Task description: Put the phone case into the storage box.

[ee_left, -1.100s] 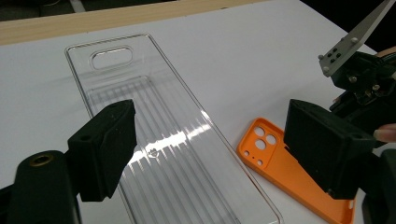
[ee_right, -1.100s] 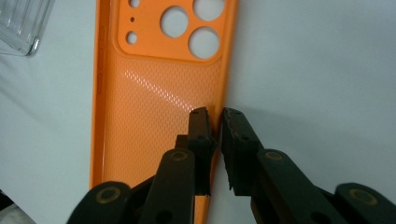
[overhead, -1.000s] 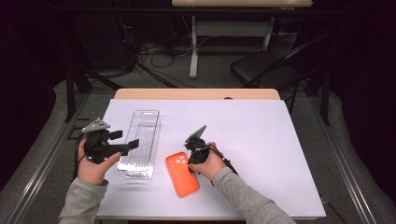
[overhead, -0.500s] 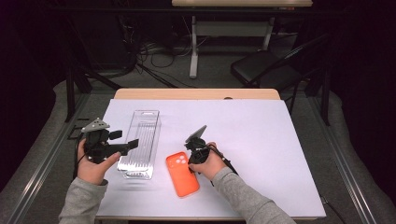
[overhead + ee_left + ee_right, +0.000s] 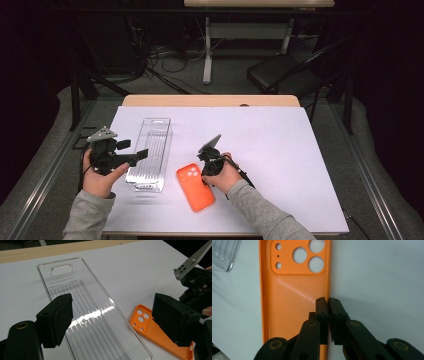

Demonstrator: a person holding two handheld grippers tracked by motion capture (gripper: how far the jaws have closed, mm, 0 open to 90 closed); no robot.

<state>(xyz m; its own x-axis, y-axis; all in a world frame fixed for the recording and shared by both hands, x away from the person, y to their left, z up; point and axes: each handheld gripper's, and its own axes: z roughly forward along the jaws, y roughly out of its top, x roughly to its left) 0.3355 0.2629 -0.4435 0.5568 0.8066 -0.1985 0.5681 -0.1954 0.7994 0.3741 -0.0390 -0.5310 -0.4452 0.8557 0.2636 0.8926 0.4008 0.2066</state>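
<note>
Your bench (image 5: 280,150) is the biggest thing here: a flat, matte white sheet over a pale wooden top, the wood showing as a strip along the far edge. Nothing on it has shifted over the last second, and both your hands have kept their places.

Next in size is the tray (image 5: 150,152), a long clear plastic shell lying left of centre with its long side running near to far. It is glossy and ribbed along its floor, with rounded corners and an oval hang slot at the far end (image 5: 61,269).

The case (image 5: 195,187), a phone cover in orange, lies flat just right of the tray's near end, close to it but apart from it. It looks soft and rubbery; the inside faces up, finely dotted, with a raised rim and round camera holes at its far end (image 5: 308,257).

Your right hand-held gripper (image 5: 327,302) has just been closing the last bit, and its jaws are now pinched on the case's right rim, one pad inside the wall, one outside. To my eye that means the grip is made and the case is ready to lift toward the tray.

Your left hand-held gripper (image 5: 113,317) hangs spread wide above the tray's near half, holding nothing.
</note>
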